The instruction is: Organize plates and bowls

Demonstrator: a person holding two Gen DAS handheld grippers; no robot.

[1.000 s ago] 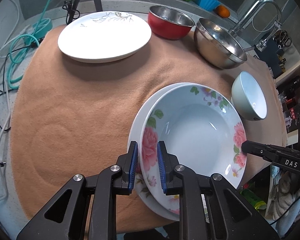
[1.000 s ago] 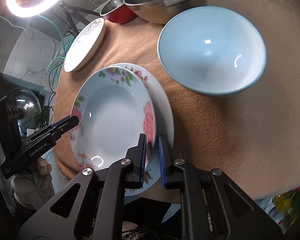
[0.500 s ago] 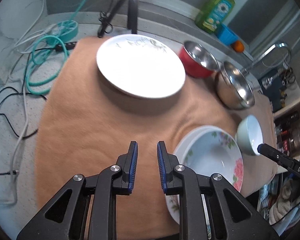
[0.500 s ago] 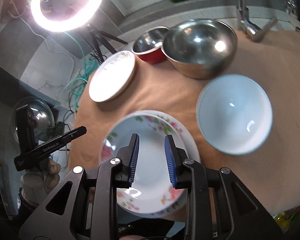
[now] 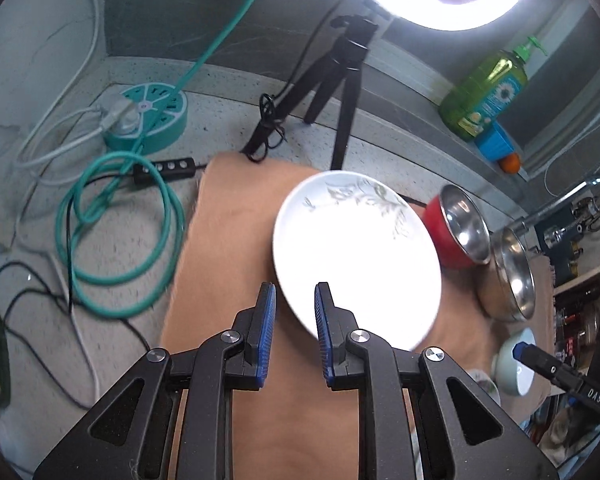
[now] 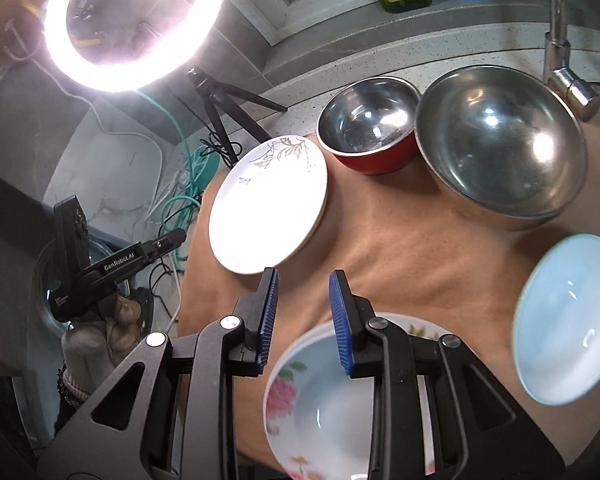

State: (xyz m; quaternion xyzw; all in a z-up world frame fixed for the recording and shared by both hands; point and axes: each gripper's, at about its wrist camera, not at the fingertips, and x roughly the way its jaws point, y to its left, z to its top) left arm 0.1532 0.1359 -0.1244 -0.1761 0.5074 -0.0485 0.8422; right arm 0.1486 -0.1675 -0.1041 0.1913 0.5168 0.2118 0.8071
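The left tongs (image 5: 295,308) were apart and empty near the white plate (image 5: 356,256). The right tongs (image 6: 304,304) gaped empty above the floral plates (image 6: 320,412), already stacked; the red bowl (image 6: 370,136), steel bowl (image 6: 500,152) and blue bowl (image 6: 568,320) remained loose on the worktop (image 6: 420,256).

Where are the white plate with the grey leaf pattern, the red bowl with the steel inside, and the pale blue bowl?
White plate with grey leaf pattern (image 6: 268,208), right wrist view, bare centre.
Red bowl with steel inside (image 6: 366,118), right wrist view, shiny interior.
Pale blue bowl (image 6: 568,320), right wrist view, inner wall.
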